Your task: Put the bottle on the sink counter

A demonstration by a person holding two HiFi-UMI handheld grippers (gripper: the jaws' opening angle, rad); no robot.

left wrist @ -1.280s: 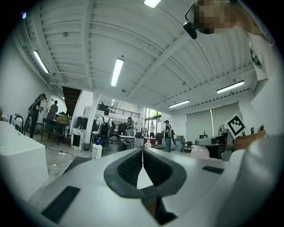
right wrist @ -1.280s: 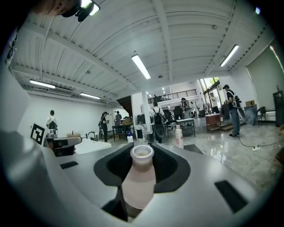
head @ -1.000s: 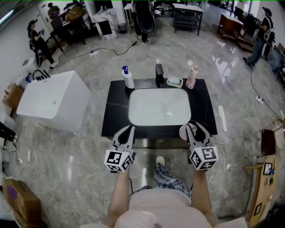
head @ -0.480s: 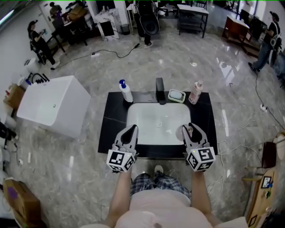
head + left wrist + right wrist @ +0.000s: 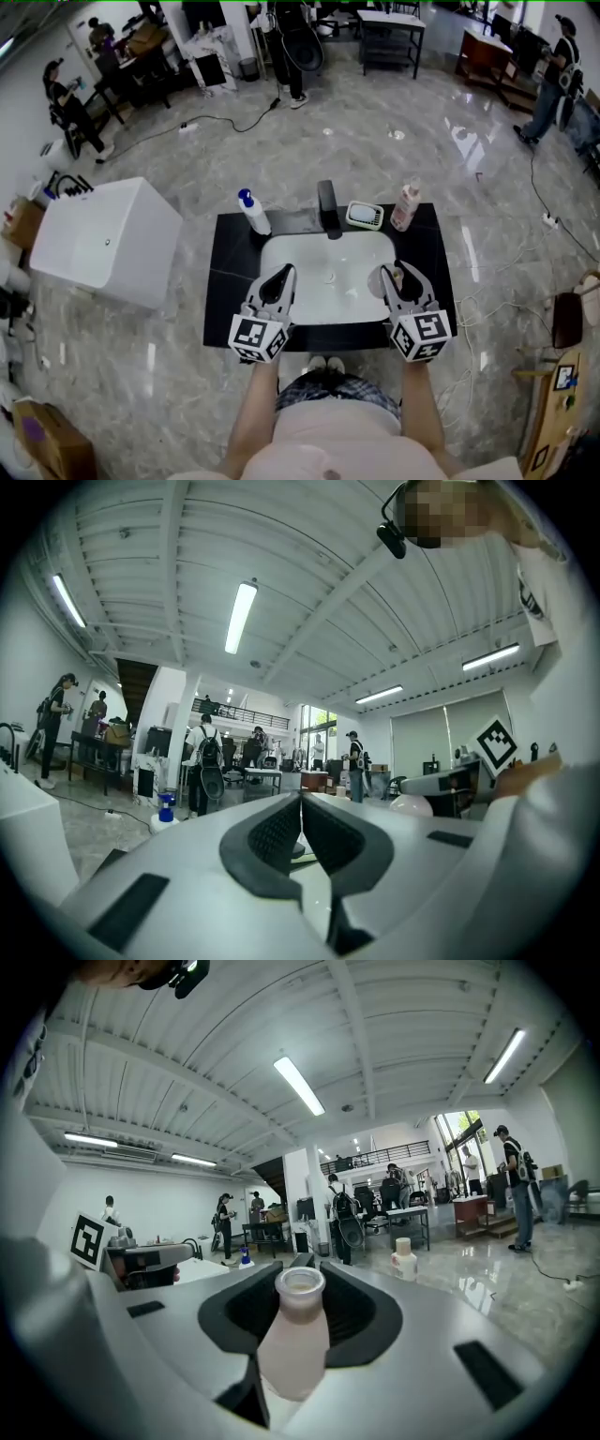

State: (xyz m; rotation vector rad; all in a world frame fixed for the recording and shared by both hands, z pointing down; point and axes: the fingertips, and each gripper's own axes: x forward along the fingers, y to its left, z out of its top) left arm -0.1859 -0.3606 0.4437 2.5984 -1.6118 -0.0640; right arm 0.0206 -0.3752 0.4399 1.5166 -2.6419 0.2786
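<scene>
A small pale pink bottle [image 5: 294, 1340] with an open white neck stands upright between the jaws of my right gripper [image 5: 302, 1263], which is shut on it. In the head view this gripper [image 5: 401, 272] and the bottle [image 5: 397, 279] hover over the right front of the white basin [image 5: 328, 305], set in the black sink counter [image 5: 234, 281]. My left gripper [image 5: 280, 276] hangs over the basin's left front. In the left gripper view, the left gripper [image 5: 302, 805] is shut with nothing in it.
Along the counter's back stand a blue-capped pump bottle [image 5: 251, 213], a dark faucet [image 5: 327, 208], a soap dish [image 5: 365, 216] and a pink-and-white bottle [image 5: 405, 206]. A white tub [image 5: 98, 239] sits left of the counter. Cables lie on the floor to the right [image 5: 487, 300].
The person has stepped closer to the sink. Both grippers have moved from the counter's front edge to over the basin's front part, the bottle still in the right one.
</scene>
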